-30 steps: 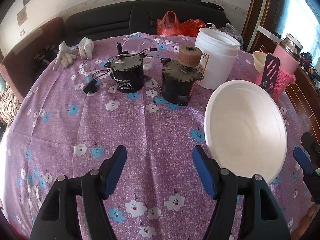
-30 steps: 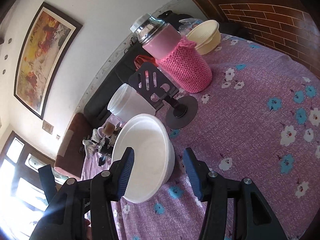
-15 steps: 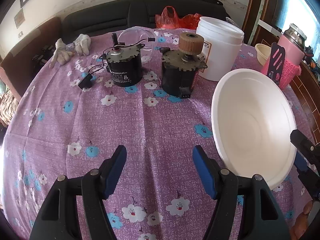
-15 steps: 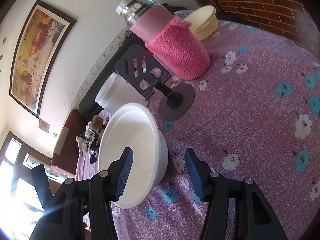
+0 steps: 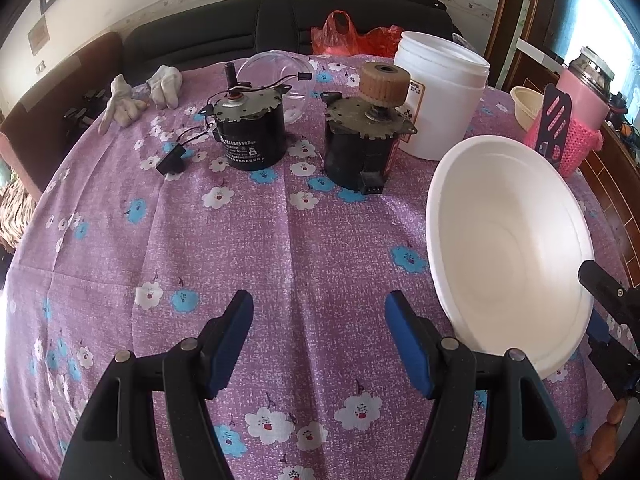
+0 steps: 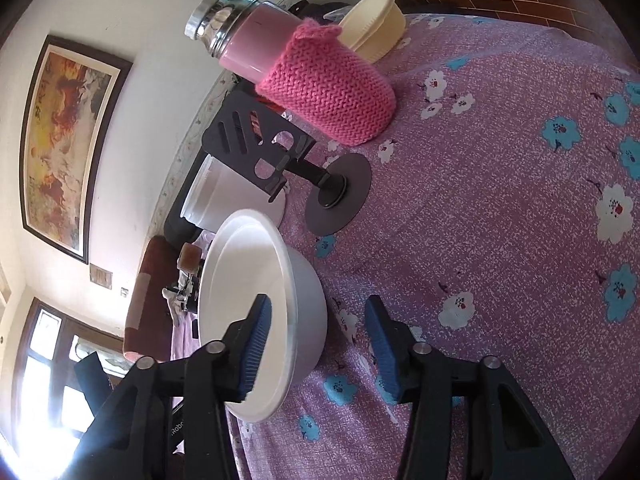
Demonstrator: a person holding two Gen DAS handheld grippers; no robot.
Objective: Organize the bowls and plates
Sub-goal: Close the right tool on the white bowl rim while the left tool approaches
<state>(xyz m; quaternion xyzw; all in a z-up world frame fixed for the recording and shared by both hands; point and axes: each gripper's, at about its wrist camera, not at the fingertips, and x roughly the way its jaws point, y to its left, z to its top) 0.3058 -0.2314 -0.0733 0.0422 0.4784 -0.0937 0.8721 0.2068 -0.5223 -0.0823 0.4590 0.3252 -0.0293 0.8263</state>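
A large white bowl (image 5: 508, 248) rests on the purple flowered tablecloth at the right. My right gripper (image 6: 319, 312) straddles its near rim. One blue pad is inside the white bowl (image 6: 240, 280); the other stands outside, clear of the wall. Its jaws are closing. The right gripper (image 5: 604, 308) also shows at the right edge of the left wrist view. My left gripper (image 5: 319, 320) hovers open over bare cloth, left of the bowl, with nothing between its fingers. A small cream bowl (image 6: 376, 28) sits behind the pink flask. A clear glass bowl (image 5: 276, 76) stands at the far side.
Two black motors (image 5: 252, 136) (image 5: 362, 152) and a white bucket (image 5: 440, 100) stand mid-table. A pink flask in a knitted sleeve (image 6: 320, 80) and a black phone stand (image 6: 280, 160) are beyond the bowl. Gloves (image 5: 140, 96) lie far left; a sofa is behind.
My right gripper has sunk and rolled a little, and its jaws have narrowed around the white bowl's rim. The left gripper has kept its opening.
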